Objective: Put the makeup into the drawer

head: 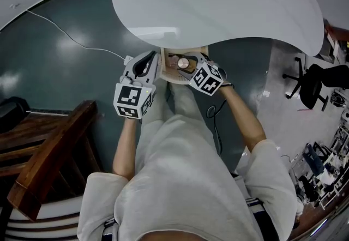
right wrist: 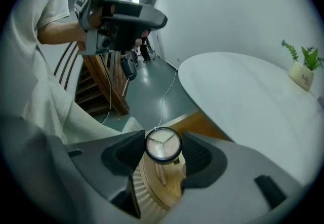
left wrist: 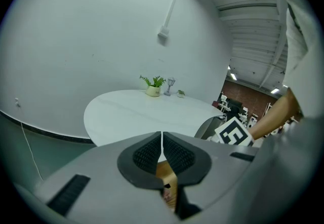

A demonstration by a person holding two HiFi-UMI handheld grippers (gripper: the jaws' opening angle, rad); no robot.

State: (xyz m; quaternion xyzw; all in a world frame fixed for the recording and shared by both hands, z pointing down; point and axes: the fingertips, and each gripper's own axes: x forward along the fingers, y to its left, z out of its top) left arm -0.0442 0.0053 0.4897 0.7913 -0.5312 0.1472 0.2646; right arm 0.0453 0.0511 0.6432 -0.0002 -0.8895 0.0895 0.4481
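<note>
Wooden drawer lies open just under the right gripper fingers clamping the round makeup pot; best lower it inside, clear of the tabletop rim, before releasing; left gripper fingers clenched, empty.

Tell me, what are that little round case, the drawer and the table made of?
Round case: probably plastic, with a dark rim and a glossy lid catching light.
Drawer: light wood or wood-look board, warm tan, matt.
Table: smooth white top with faint reflections; material unclear.
</note>
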